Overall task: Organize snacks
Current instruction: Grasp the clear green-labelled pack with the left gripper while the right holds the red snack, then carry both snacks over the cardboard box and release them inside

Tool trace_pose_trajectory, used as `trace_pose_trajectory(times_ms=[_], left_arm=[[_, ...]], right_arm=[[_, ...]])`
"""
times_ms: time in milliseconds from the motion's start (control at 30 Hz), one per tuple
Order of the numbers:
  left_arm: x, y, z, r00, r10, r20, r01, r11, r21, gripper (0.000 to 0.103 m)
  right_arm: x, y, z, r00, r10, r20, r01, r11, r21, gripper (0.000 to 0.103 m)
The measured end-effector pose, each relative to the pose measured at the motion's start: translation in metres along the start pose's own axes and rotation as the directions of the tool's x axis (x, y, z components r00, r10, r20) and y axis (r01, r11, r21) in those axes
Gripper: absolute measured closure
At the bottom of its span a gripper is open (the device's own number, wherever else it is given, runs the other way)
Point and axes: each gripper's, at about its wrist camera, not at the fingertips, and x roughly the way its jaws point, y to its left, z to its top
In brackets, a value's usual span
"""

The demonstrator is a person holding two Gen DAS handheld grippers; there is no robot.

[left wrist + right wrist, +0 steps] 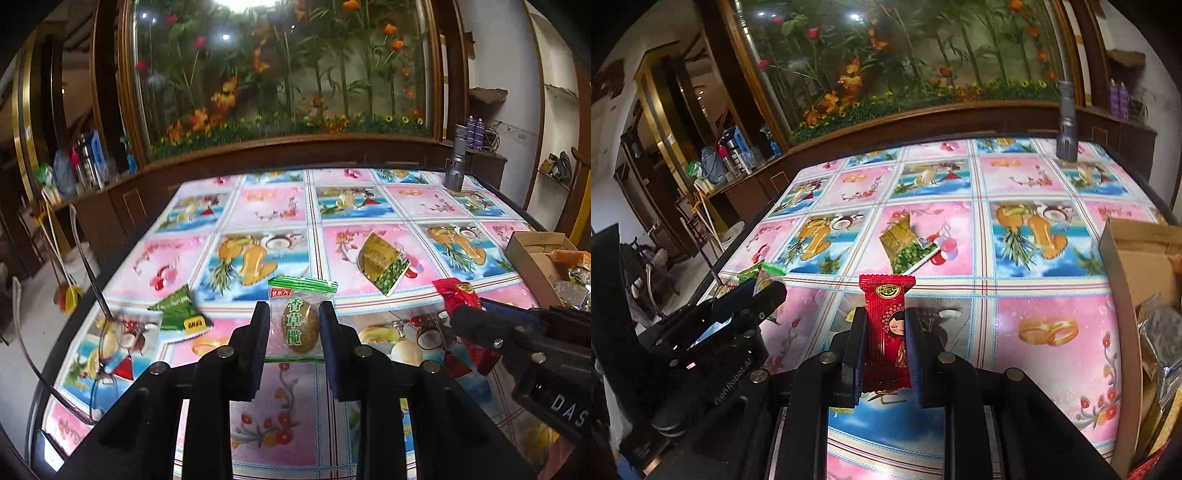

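red foil shows between the fingers of the right gripper (pixel 886 332), which is clenched on one red snack packet (pixel 886 314) printed with a cartoon girl; the packet stands upright above the tablecloth (pixel 1052 295). the left gripper (pixel 294 325) grasps one clear packet with a green top strip (pixel 300 317), an olive-brown sweet inside it, held upright just to the left of the right gripper. two more packets lie loose on the cloth: one gold and green packet (pixel 382 264) ahead of both grippers, and one green packet (pixel 183 312) to the left of the left gripper. one cardboard box (pixel 1137 266) sits to the right of the right gripper, with several shiny wrapped snacks inside, too crowded to count. one grey flashlight (pixel 456 168) stands on end far ahead on the right.
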Motion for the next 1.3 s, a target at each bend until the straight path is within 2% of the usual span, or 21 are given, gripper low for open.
trace_pose_trajectory(times_ms=[200,1300], left_arm=[[-0.008,-0.006,0.001,0.999,0.022,0.047,-0.023,0.999,0.033,0.077],[-0.016,-0.011,0.0,0.995,0.033,0.096,-0.04,0.997,0.067,0.076]], right_arm=[[0.0,0.004,-0.001,1.0,-0.011,0.013,0.011,1.0,-0.02,0.082],[-0.001,0.0,0.001,1.0,-0.007,0.018,0.007,1.0,0.005,0.082]])
